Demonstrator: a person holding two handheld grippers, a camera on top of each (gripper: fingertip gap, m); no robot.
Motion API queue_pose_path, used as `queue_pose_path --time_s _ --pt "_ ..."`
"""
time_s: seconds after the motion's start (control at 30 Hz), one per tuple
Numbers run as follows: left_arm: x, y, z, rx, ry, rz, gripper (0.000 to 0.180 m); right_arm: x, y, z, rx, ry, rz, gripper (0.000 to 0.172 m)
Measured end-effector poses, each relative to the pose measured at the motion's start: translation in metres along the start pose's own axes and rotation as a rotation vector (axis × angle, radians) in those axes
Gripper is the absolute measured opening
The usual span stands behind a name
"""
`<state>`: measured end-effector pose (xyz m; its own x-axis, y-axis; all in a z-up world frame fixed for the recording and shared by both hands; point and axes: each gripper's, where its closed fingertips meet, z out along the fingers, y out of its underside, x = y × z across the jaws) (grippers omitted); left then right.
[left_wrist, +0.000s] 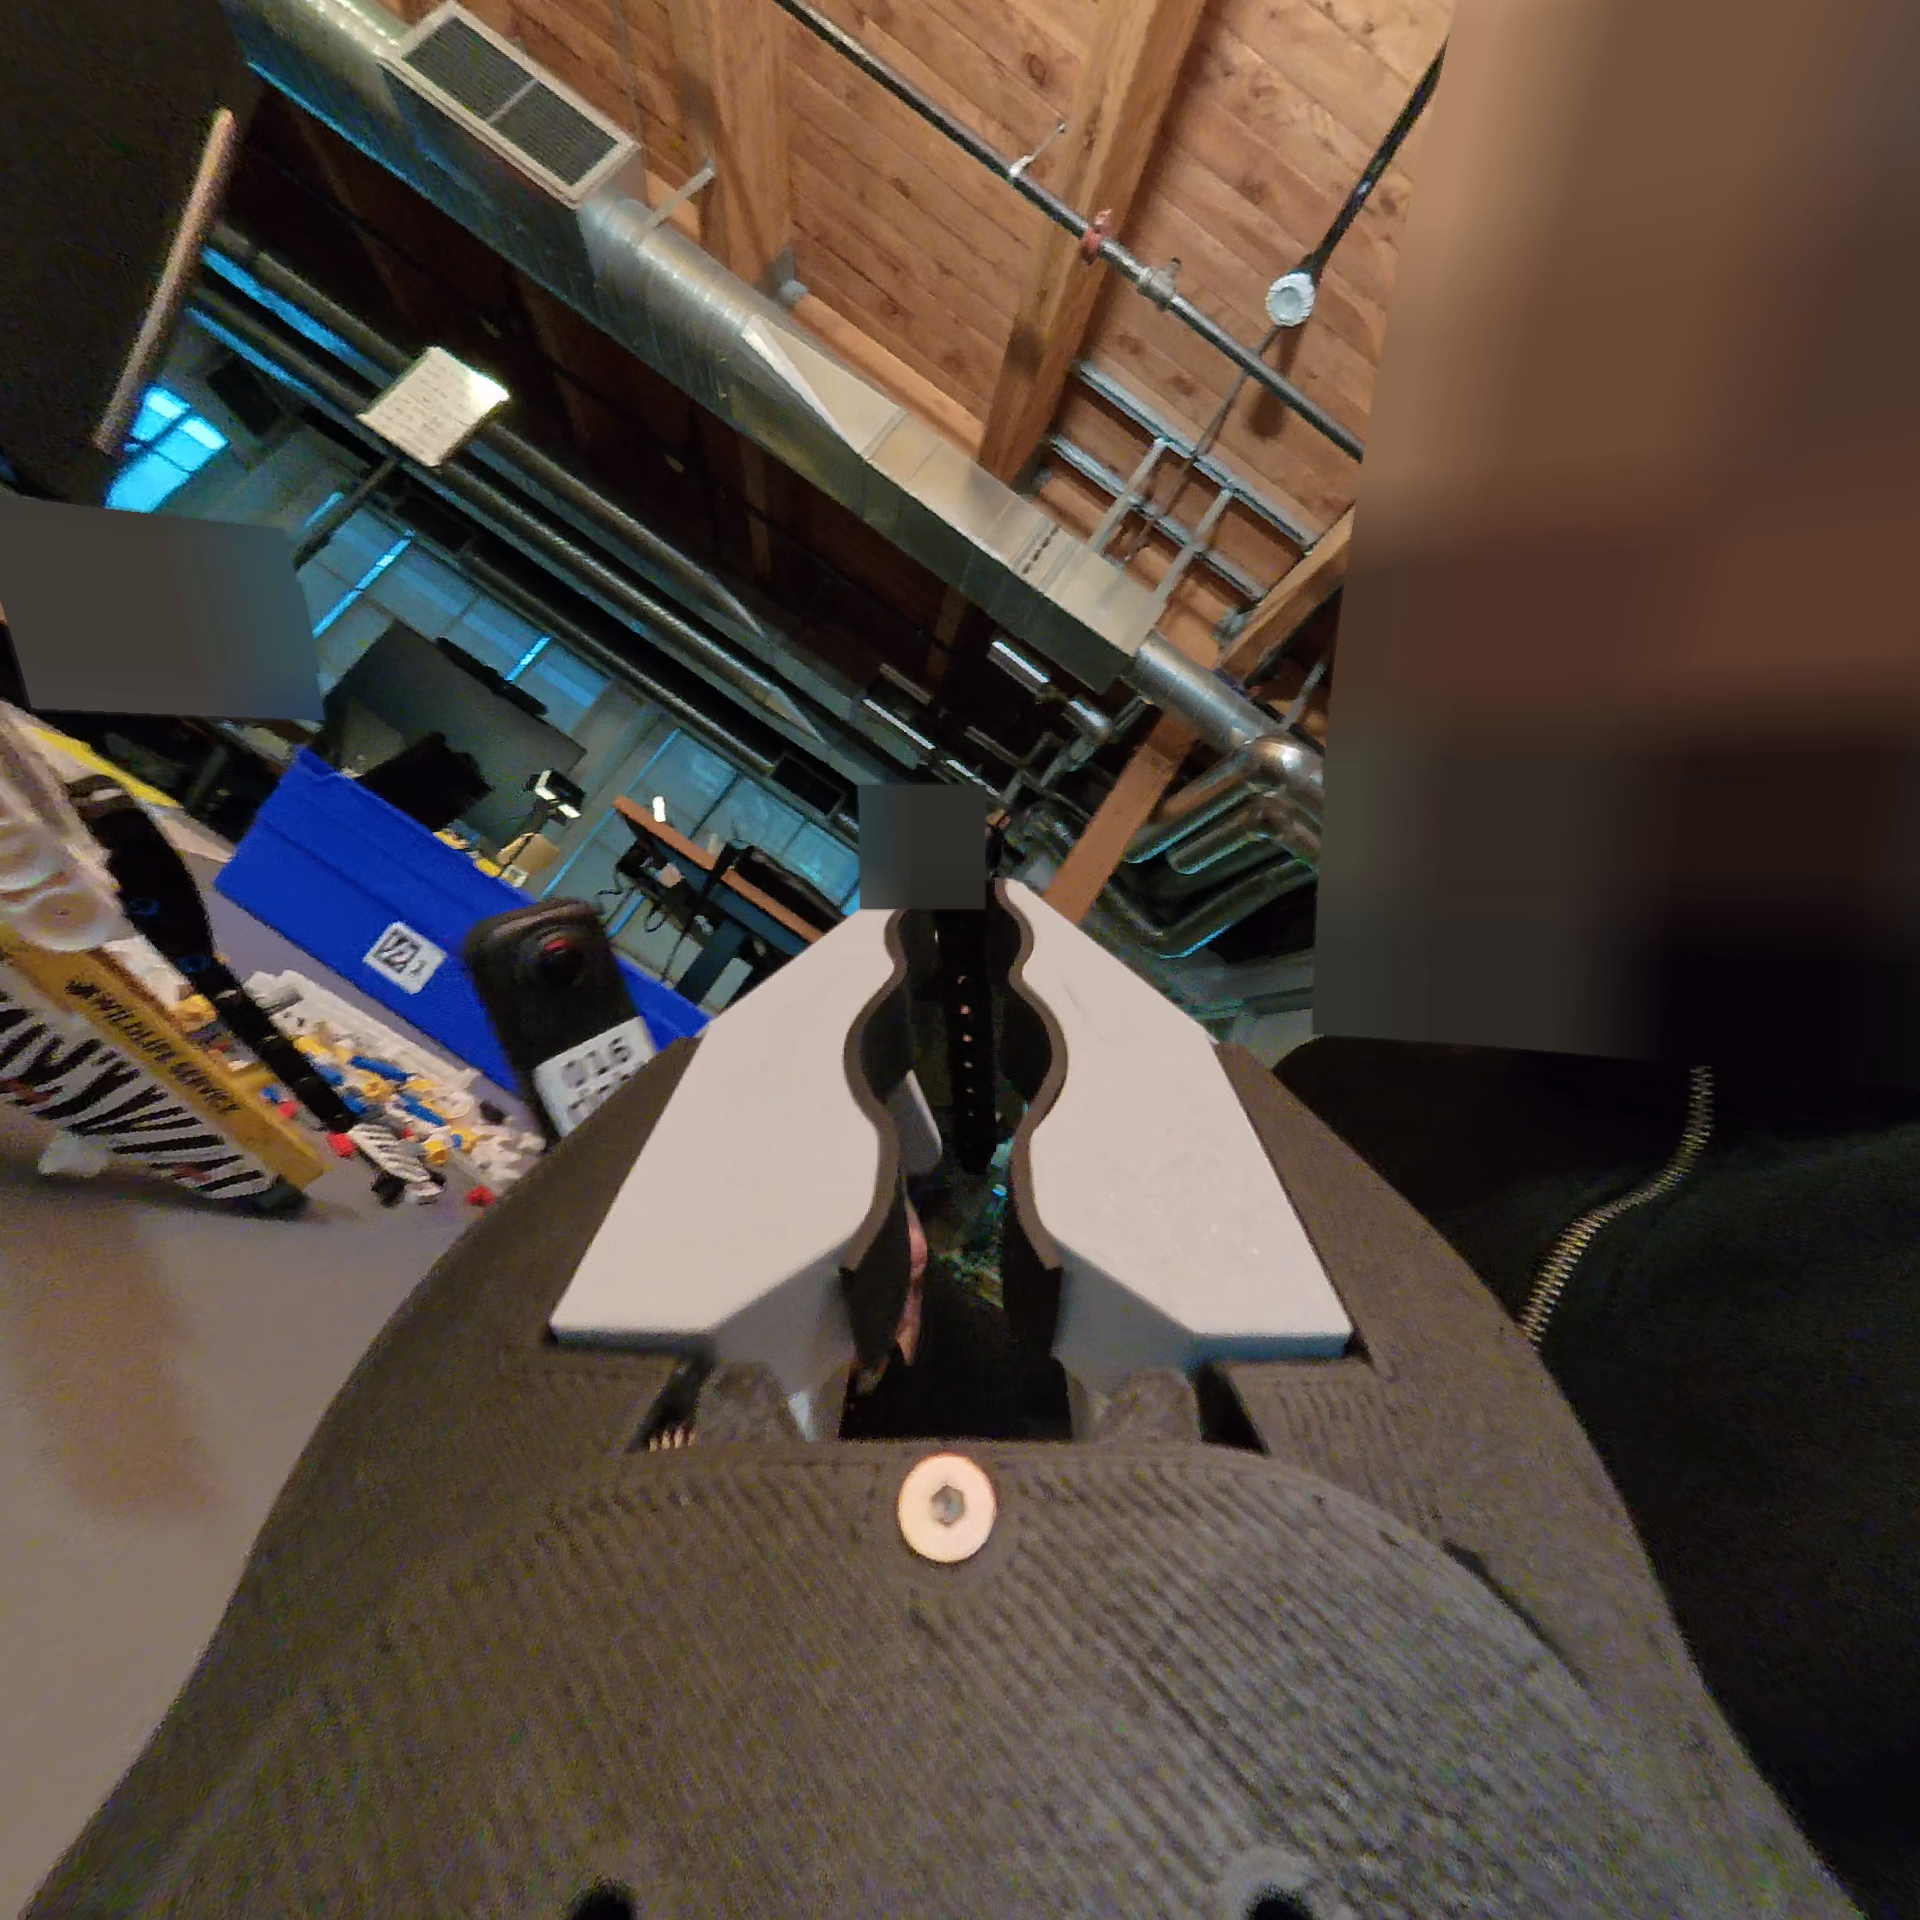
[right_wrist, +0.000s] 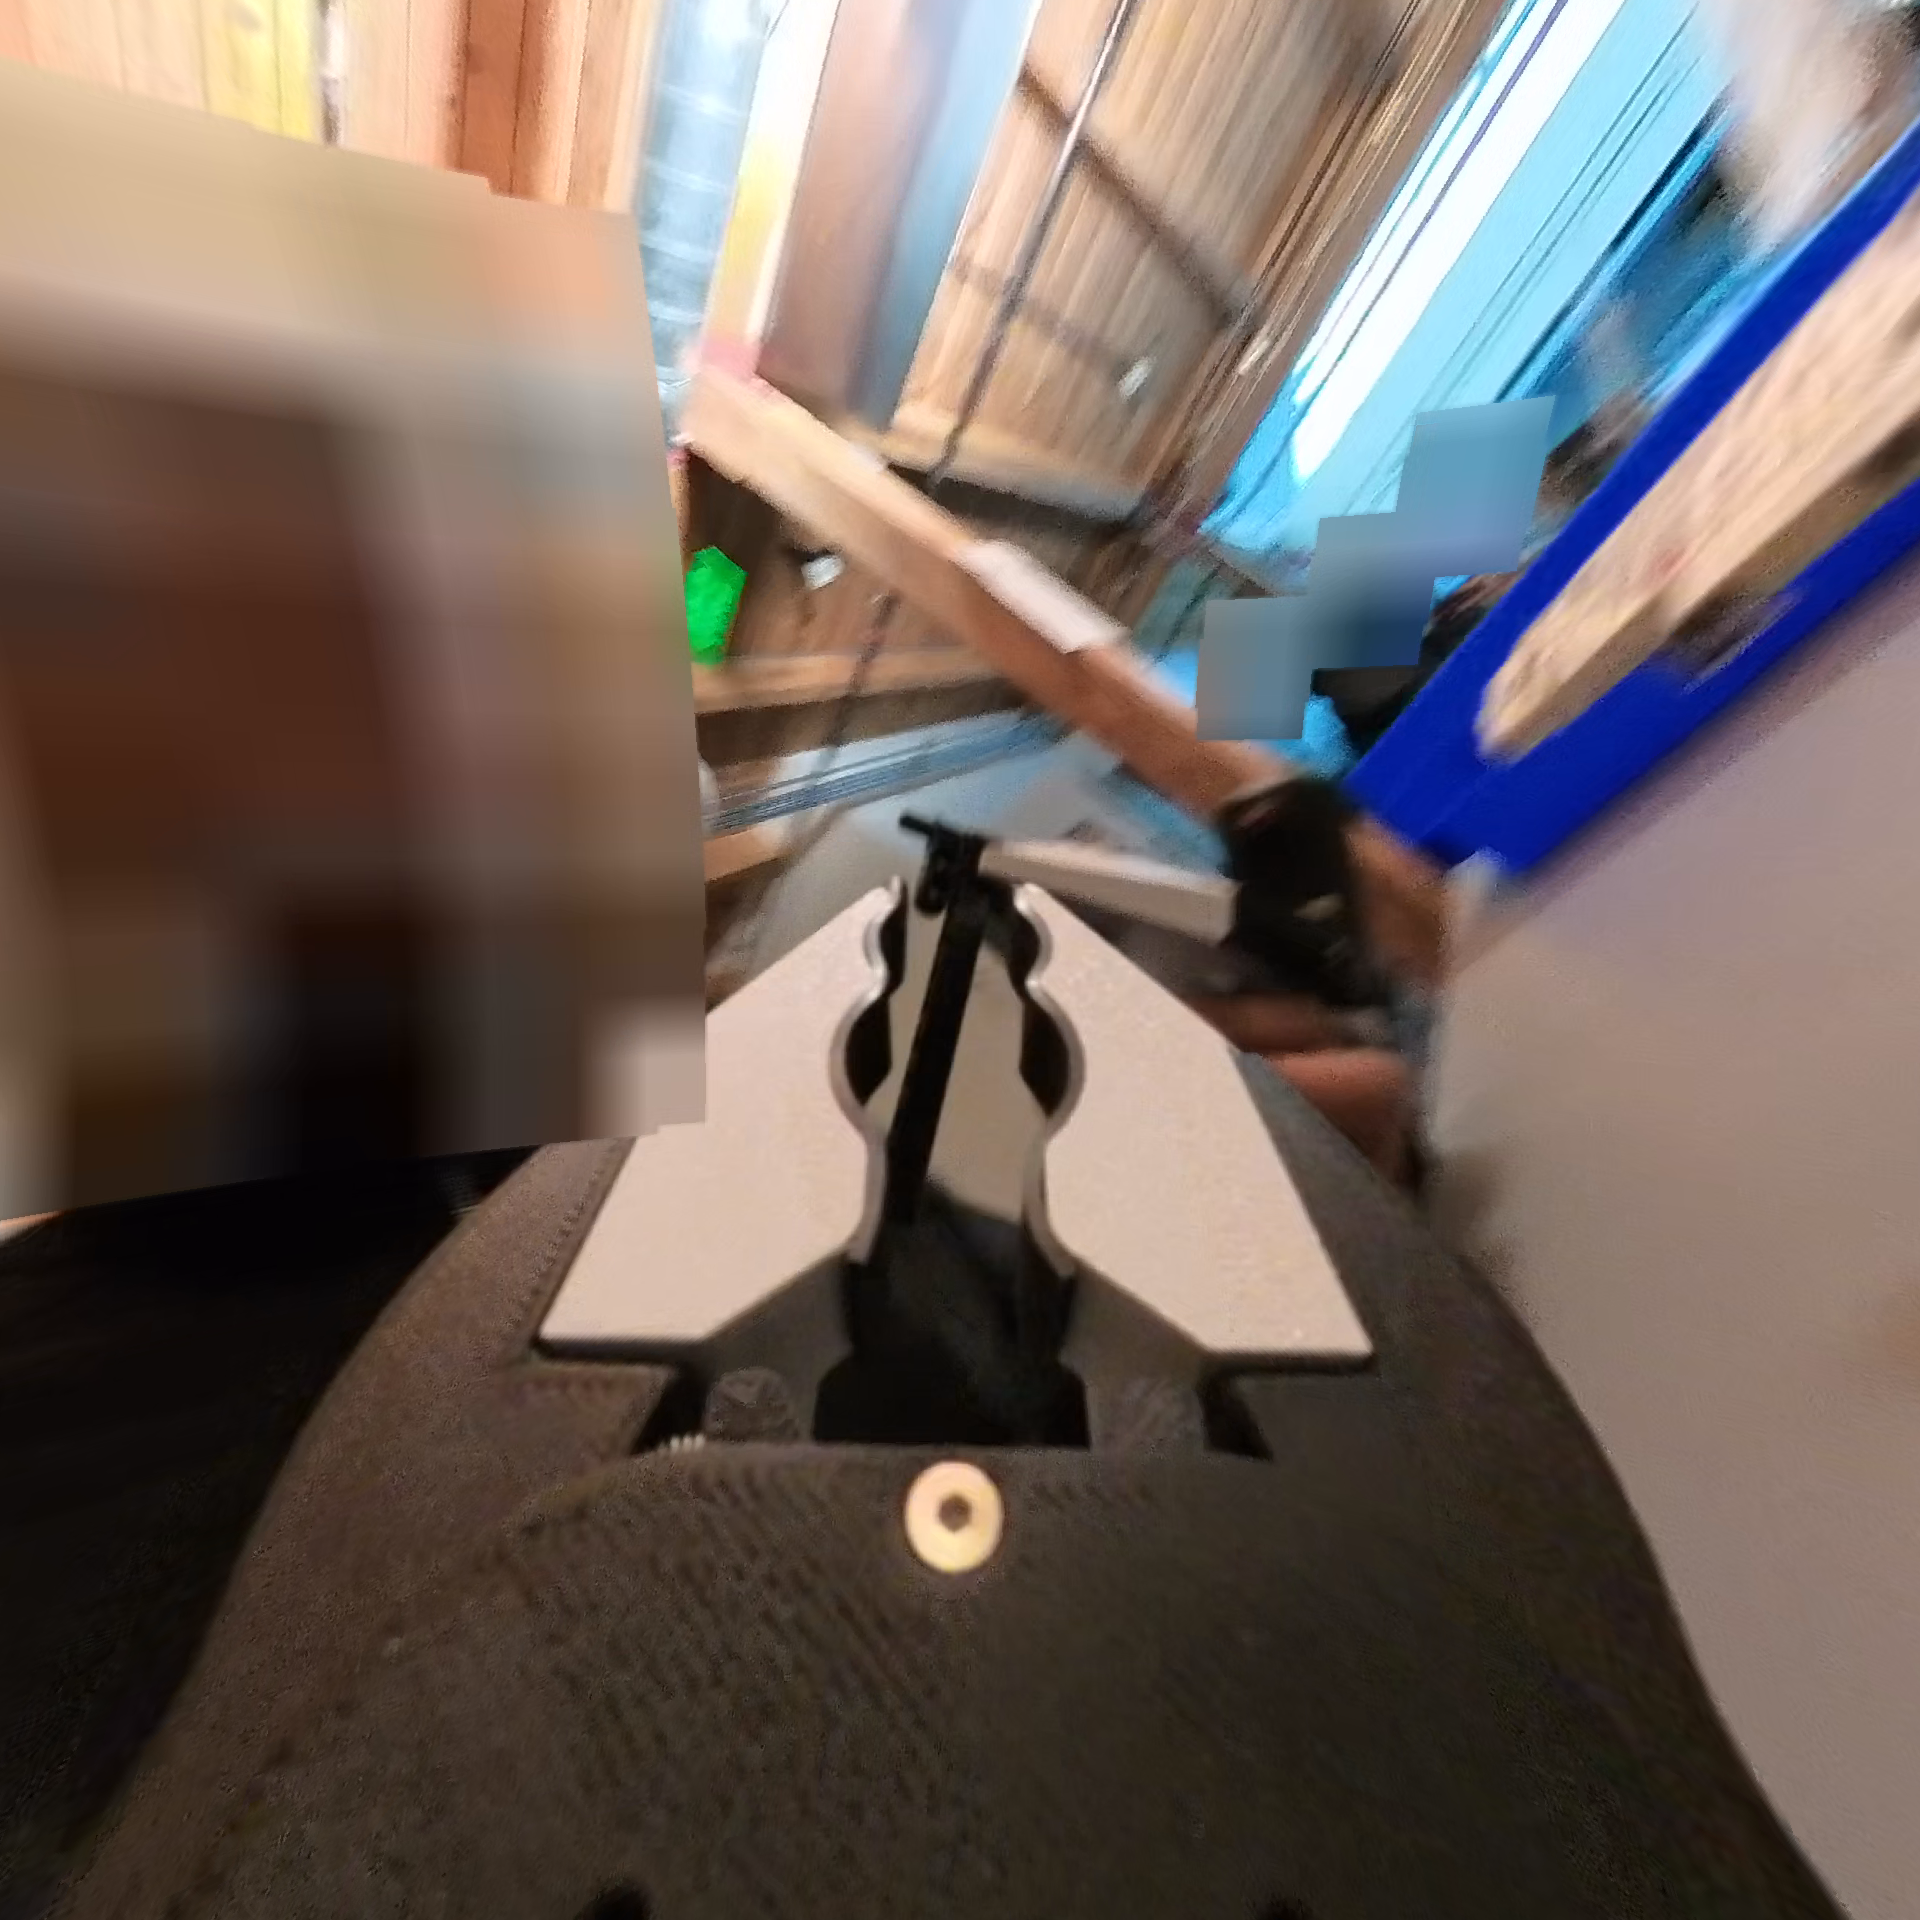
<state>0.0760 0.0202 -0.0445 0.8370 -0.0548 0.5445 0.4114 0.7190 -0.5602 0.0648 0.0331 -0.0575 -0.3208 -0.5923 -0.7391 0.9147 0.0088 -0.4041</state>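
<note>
My left tool (left_wrist: 948, 904) is nearly closed on a black strap with holes (left_wrist: 961, 1039). At ten o'clock sit small bricks (left_wrist: 395, 1091) and a blue bin (left_wrist: 343, 883). My right tool (right_wrist: 961, 904) pinches a thin black strip (right_wrist: 940, 1029); my other tool (right_wrist: 1226, 894) is at two o'clock.

Printed wording on yellow box (left_wrist: 156, 1049); labels on blue bin (left_wrist: 343, 862), black camera (left_wrist: 551, 987).
</note>
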Motion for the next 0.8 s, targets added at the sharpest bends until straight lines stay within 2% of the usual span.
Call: queue_pose_path --time_s 0.07,0.13,0.2,0.27,0.33,0.47,0.63,0.8 --pt "-0.008 0.001 -0.001 -0.016 -0.060 0.018 0.004 0.002 -0.017 -0.011 0.038 0.151 -0.244 0.022" --pt "-0.018 0.005 -0.001 -0.041 -0.129 0.032 0.004 0.002 -0.020 -0.014 -0.019 0.300 -0.478 0.033" --pt "-0.025 0.011 0.000 -0.068 -0.163 0.026 0.004 0.001 -0.015 -0.010 -0.109 0.400 -0.667 0.029" --pt "-0.026 0.013 0.001 -0.075 -0.161 0.011 0.005 0.004 -0.008 -0.007 -0.190 0.466 -0.779 0.025" --pt "-0.028 0.016 0.002 -0.089 -0.176 0.004 0.005 0.006 -0.002 -0.004 -0.223 0.466 -0.798 0.019" --pt "-0.027 0.026 0.006 -0.148 -0.183 0.038 0.004 0.004 0.002 -0.002 -0.182 0.372 -0.680 0.009" --pt "-0.026 0.032 0.008 -0.196 -0.209 0.130 0.005 0.001 0.000 -0.007 -0.147 0.315 -0.574 0.005" --pt "-0.019 0.030 0.009 -0.161 -0.170 0.162 0.003 -0.002 0.000 -0.006 -0.139 0.292 -0.528 0.004"
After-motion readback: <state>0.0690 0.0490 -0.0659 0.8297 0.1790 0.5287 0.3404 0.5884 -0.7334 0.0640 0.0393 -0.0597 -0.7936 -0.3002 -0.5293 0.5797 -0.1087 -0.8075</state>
